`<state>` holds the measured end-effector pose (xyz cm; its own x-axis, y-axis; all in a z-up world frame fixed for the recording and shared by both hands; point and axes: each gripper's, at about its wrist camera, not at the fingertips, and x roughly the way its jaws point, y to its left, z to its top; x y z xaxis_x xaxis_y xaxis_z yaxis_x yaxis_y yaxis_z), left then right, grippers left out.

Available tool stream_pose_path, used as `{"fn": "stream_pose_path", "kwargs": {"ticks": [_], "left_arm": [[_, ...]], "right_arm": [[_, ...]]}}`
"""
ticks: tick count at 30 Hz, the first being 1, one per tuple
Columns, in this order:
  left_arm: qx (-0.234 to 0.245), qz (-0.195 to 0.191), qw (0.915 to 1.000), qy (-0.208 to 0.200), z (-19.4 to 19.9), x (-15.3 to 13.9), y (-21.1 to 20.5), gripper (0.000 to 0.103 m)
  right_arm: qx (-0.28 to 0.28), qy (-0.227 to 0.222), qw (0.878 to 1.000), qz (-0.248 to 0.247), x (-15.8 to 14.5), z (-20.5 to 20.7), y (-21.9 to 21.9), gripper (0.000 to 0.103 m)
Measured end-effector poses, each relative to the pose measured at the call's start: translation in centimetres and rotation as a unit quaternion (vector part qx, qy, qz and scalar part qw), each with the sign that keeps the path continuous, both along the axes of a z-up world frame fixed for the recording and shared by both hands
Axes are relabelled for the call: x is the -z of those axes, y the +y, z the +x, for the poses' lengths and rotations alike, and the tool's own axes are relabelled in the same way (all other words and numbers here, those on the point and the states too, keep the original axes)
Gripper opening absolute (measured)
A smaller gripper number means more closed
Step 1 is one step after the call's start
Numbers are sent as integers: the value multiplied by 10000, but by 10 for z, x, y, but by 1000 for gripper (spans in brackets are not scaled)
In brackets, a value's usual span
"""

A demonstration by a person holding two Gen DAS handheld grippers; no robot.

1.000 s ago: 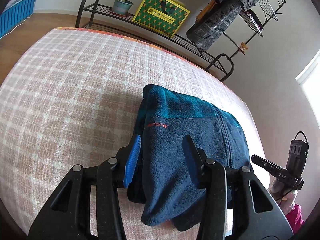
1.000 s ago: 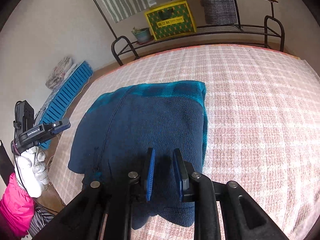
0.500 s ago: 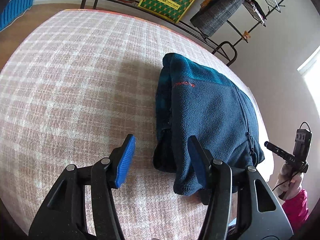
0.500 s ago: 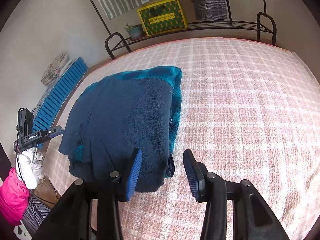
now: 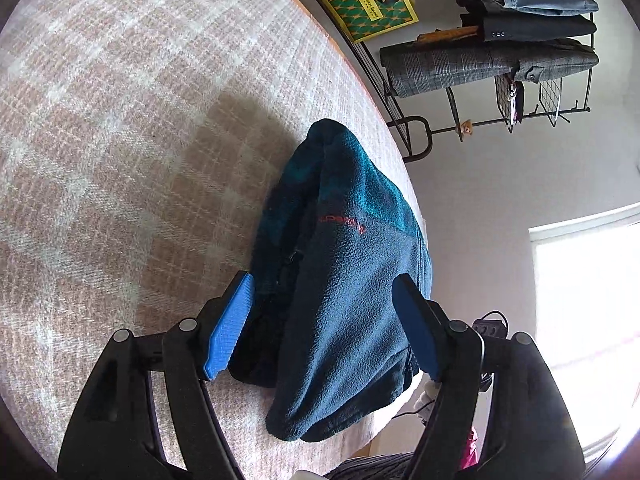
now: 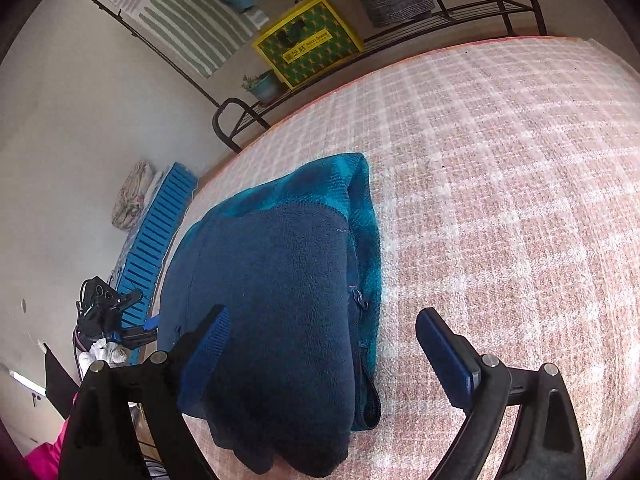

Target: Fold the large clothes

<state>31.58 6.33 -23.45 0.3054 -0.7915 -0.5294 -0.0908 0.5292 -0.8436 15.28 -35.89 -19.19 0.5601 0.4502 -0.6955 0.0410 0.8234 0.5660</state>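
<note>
And the grip is off. The left tool point(image 5: 322, 326), which a second ago had its blue pads pinching the near end of the navy fleece jacket point(image 5: 348, 280), is spreading them now, the jaws opening with daylight on both sides. The fleece sits in the gap between them but neither pad presses on it. The tool has also dipped and rolled, so from its camera the bundle now runs up the frame and the clothes rack point(image 5: 500, 52) swings in at the top right.

The jacket itself lies folded into a compact stack on the checked pink bed cover point(image 5: 120, 140), close to the edge of the bed on the left tool's side, its teal yoke at the far end and the dark navy panel on top. It holds its shape with nothing gripping it.

Over to the right tool point(image 6: 320, 344): same story, bigger swing. Its pads were nearly shut on the fleece a second ago; now the jaws are opening and already stand very wide, one pad over the navy panel, the other out over the bare cover, nothing pinched.

My read: this fold has just been laid down and let go. The jacket looks finished or nearly so; at most a pat or squaring-up remains.
</note>
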Motion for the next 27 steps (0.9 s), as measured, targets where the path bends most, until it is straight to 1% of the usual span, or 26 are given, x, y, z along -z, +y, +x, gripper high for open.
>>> {"fn": "stream_pose_path", "kwargs": {"ticks": [4, 11, 15, 19, 22, 24, 26, 27], "left_arm": [[-21, -186, 9994, 303, 12, 18, -2, 73], [245, -240, 9989, 313, 34, 24, -17, 73], [371, -151, 9985, 364, 46, 31, -32, 73], [394, -240, 9982, 390, 58, 33, -35, 74], [373, -330, 9979, 423, 64, 35, -38, 74], [383, -292, 9981, 382, 67, 34, -42, 74], [398, -163, 9986, 316, 67, 31, -43, 73], [402, -78, 9988, 278, 66, 29, -47, 70]], "right_arm": [[-104, 134, 9997, 168, 12, 13, 3, 94], [-295, 326, 9977, 509, 30, 31, 7, 94], [-340, 443, 9951, 814, 41, 38, 6, 95], [-390, 406, 9930, 1036, 46, 42, 5, 95], [-439, 428, 9886, 1376, 52, 46, 5, 90], [-411, 404, 9870, 1501, 55, 47, 2, 90], [-468, 401, 9876, 1446, 54, 48, 6, 89], [-501, 400, 9880, 1404, 54, 49, 8, 86]]}}
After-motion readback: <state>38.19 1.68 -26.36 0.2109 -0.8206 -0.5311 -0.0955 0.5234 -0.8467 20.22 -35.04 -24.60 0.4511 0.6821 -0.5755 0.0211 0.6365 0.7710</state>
